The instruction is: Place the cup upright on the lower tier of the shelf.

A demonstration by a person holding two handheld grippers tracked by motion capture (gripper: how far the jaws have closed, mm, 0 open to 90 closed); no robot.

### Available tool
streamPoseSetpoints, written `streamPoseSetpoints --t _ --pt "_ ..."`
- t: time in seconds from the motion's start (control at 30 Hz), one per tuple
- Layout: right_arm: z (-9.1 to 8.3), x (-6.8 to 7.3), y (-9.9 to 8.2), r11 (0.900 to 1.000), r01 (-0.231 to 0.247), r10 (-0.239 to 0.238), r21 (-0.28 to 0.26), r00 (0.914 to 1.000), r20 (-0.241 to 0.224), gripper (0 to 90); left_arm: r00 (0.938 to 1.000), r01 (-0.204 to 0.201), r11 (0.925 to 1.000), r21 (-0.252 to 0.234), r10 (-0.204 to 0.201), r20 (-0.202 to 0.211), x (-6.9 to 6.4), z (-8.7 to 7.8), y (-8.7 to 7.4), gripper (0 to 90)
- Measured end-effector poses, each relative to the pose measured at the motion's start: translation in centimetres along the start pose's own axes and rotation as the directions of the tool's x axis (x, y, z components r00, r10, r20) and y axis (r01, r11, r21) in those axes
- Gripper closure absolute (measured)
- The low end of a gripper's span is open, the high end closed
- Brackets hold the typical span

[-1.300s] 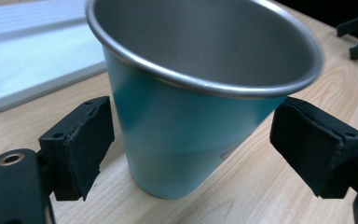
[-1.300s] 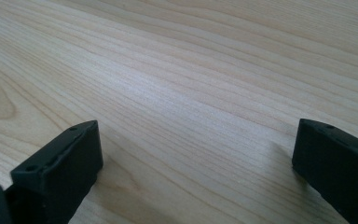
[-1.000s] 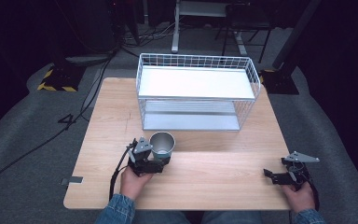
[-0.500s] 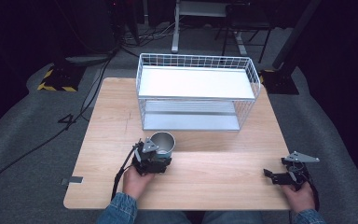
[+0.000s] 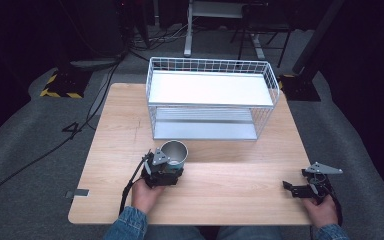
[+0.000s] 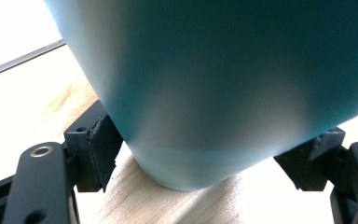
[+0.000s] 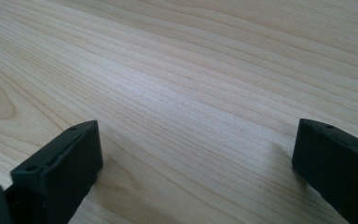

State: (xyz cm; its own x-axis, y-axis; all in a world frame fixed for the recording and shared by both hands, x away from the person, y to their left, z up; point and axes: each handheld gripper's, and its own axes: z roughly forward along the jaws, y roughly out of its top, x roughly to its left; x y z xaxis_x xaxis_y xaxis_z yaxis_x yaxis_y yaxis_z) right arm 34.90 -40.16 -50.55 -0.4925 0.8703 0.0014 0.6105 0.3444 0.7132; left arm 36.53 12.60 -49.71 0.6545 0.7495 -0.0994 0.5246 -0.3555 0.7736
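Observation:
A teal cup (image 5: pixel 174 153) with a shiny metal inside stands on the wooden table (image 5: pixel 240 172), left of the middle and in front of the rack. My left gripper (image 5: pixel 169 169) reaches it from the near side, held by a hand in a denim sleeve. In the left gripper view the cup's wall (image 6: pixel 223 70) looms close and a little tilted. Both black pads (image 6: pixel 103 147) press against its lower part, just above the wood. My right gripper (image 5: pixel 287 188) rests low at the table's near right corner, pointing left. Its jaws stand wide open over bare wood (image 7: pixel 196 116).
A white wire rack (image 5: pixel 210 90) with two shelves stands at the back middle of the table, a hand's width beyond the cup. A cable (image 5: pixel 130 185) trails from the left gripper over the table's near edge. Dark floor, cables and stands surround the table.
The left gripper has slid a little to the right and closer around the cup. The cup has hardly moved. The right gripper has stayed put.

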Motion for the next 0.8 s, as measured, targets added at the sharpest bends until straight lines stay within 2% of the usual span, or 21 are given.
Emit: streamPoseSetpoints --t 0.2,0.47,0.6,0.8 --pt "0.0 0.0 0.0 1.0 0.0 0.0 0.0 1.0 0.0 1.7 1.0 -0.003 0.9998 -0.02 0.003 -0.003 0.0 0.1 -0.2 24.4" --pt "0.0 0.0 0.0 1.0 -0.001 0.001 0.0 1.0 0.0 1.7 0.9999 -0.001 0.9997 -0.024 0.001 -0.015 -0.1 0.1 -0.3 24.5" --pt "0.0 0.0 0.0 1.0 -0.001 0.001 0.0 1.0 0.002 1.7 0.9987 -0.018 0.9996 -0.021 0.017 -0.048 -0.3 0.0 0.0 24.7" --pt "0.0 0.0 0.0 1.0 -0.001 0.001 0.0 1.0 0.002 1.7 0.9987 -0.017 0.9987 -0.048 0.015 -0.048 -0.7 -0.4 0.7 24.8"
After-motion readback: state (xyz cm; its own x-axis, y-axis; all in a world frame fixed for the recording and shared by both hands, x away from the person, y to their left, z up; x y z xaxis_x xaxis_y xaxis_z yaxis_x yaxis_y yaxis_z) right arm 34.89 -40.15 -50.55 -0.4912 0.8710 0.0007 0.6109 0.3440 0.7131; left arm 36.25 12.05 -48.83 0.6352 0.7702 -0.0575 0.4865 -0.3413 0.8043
